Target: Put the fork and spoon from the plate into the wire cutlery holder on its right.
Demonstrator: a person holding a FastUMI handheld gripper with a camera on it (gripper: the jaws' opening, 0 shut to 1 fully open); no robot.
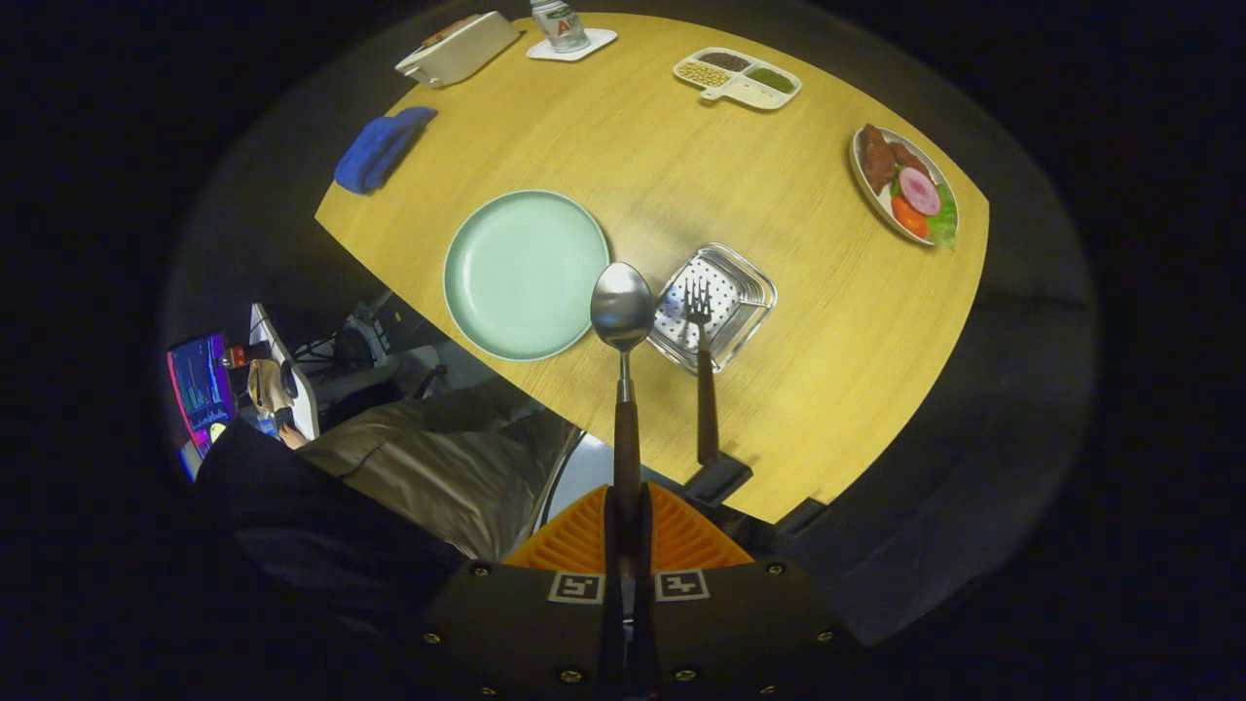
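My gripper (pixel 626 498) is high above the wooden table (pixel 827 389), shut on the brown handle of the spoon (pixel 622 308). The spoon points straight ahead from the orange fingers (pixel 576 537), and its shiny bowl hangs over the gap between the plate and the holder. The mint-green plate (pixel 526 273) lies bare to the left of the spoon's bowl. To its right stands the wire cutlery holder (pixel 714 304). The fork (pixel 705 380) is in the holder with its tines down, and its brown handle leans up towards me.
Far across the table are a plate of food (pixel 905 185), a divided dish of grains (pixel 738 77), a bottle on a coaster (pixel 568 31), a white box (pixel 458 47) and a blue cloth (pixel 380 148). A seated person's lap (pixel 428 467) lies below the table's near-left edge.
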